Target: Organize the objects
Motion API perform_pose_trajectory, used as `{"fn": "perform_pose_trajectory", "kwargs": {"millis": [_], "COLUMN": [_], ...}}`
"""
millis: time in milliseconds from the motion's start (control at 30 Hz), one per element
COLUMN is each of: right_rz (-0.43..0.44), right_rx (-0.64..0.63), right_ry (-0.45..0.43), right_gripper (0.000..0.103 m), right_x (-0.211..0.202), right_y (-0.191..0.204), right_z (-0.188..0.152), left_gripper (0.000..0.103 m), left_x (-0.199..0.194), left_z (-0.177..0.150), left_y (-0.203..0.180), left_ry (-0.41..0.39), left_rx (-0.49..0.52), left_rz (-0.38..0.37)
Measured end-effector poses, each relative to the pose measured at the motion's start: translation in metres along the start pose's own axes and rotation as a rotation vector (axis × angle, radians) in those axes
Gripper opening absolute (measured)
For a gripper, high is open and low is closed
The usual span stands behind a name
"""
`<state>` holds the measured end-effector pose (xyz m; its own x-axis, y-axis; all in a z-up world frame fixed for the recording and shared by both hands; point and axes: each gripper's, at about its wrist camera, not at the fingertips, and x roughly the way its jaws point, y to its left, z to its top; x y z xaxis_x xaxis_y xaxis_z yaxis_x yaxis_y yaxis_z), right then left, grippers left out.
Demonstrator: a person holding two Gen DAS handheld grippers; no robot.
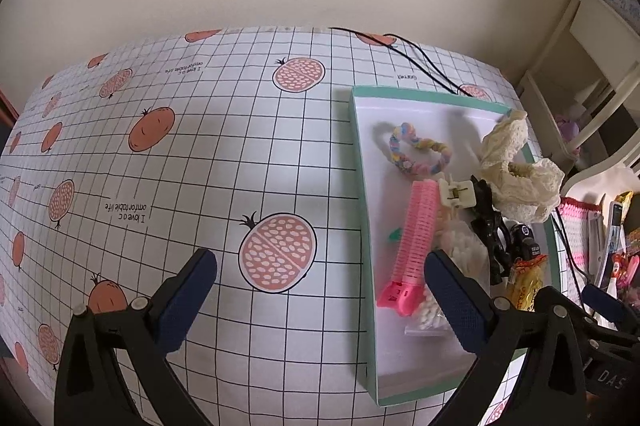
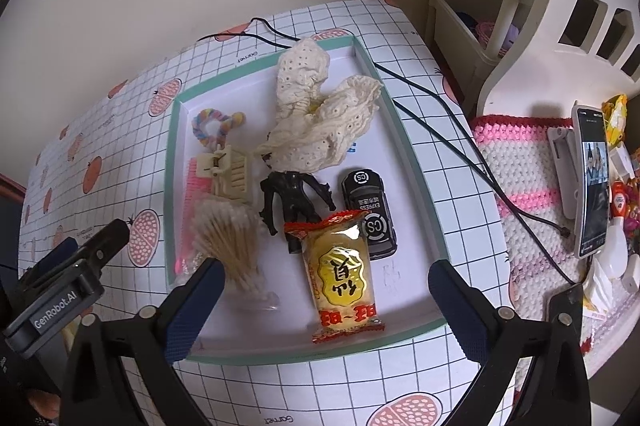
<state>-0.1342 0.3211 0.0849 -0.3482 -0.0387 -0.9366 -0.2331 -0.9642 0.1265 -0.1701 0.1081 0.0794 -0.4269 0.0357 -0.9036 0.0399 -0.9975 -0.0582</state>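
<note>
Both the left gripper (image 1: pixel 320 290) and right gripper (image 2: pixel 326 296) are held wide and empty above the tray (image 2: pixel 416 162), where the snack (image 2: pixel 340 266), toy car (image 2: pixel 370 210) and lace (image 2: pixel 320 114) are gathered toward 12 o'clock; sorting could be starting or done.

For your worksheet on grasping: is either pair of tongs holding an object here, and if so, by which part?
Nothing is held. The left tongs and right tongs both stand open and empty above the tray.

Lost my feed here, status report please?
Left gripper open, over tablecloth beside tray. Right gripper open, above snack packet. Tray crowded, nothing gripped.
</note>
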Motion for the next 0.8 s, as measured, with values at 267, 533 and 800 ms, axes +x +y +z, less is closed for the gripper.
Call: {"fn": "perform_pose_trajectory", "kwargs": {"millis": [267,533,800], "right_rz": [0.007,0.026,0.035], "right_rx": [0.003,0.001,-0.031], "right_ry": [-0.044,-0.071,-0.058], "right_gripper": [0.103,0.103,0.103], "right_x": [-0.015,-0.032,-0.039], "right_y": [0.006,0.016,0.027], "right_z": [-0.006,-0.021,-0.052], "left_gripper": [0.103,0.103,0.103], "left_x": [-0.015,-0.034,-0.051], "left_z": [-0.007,-0.019,-0.035], "left_y": [0.004,0.01,0.013], "left_ry": [-0.054,-0.093,-0.125], "left_rx": [0.017,0.011,0.026], "left_rz": [0.022,-0.003,0.014]}}
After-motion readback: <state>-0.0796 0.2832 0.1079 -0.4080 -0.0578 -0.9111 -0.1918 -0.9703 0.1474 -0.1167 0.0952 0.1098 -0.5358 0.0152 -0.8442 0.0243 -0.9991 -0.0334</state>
